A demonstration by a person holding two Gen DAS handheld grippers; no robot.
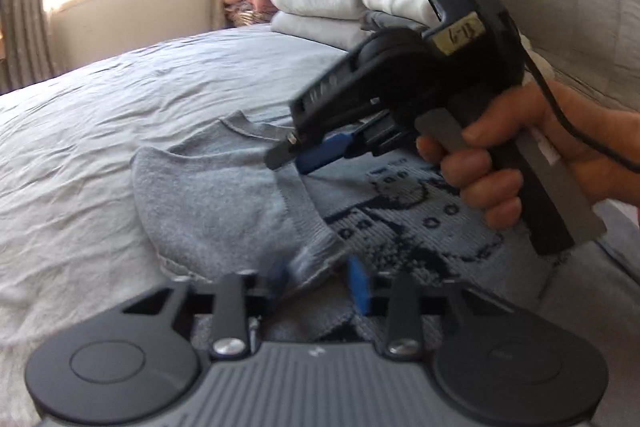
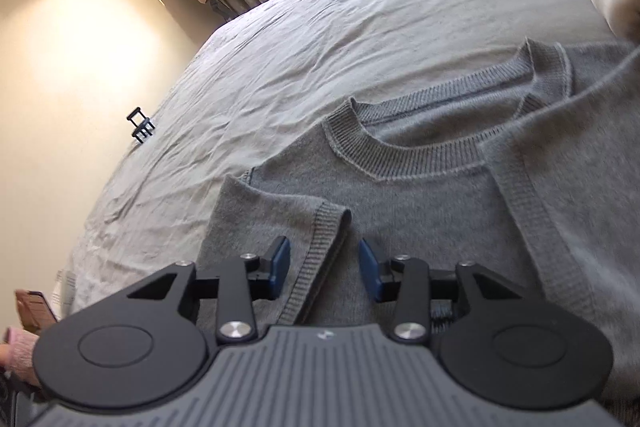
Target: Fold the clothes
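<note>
Sleeve-folding step: my left gripper (image 1: 316,277) and right gripper (image 2: 324,269) both gape around the sweater (image 2: 420,195) sleeve (unclamped); next, pinch.

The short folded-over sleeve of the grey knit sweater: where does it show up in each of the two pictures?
Left wrist view: the short sleeve lies left of centre, its cuff running down between the left gripper and its open fingers.
Right wrist view: the sleeve sits low at centre, its cuff between the open fingers of the right gripper.
Shared landmark: the sweater's ribbed round collar.
</note>
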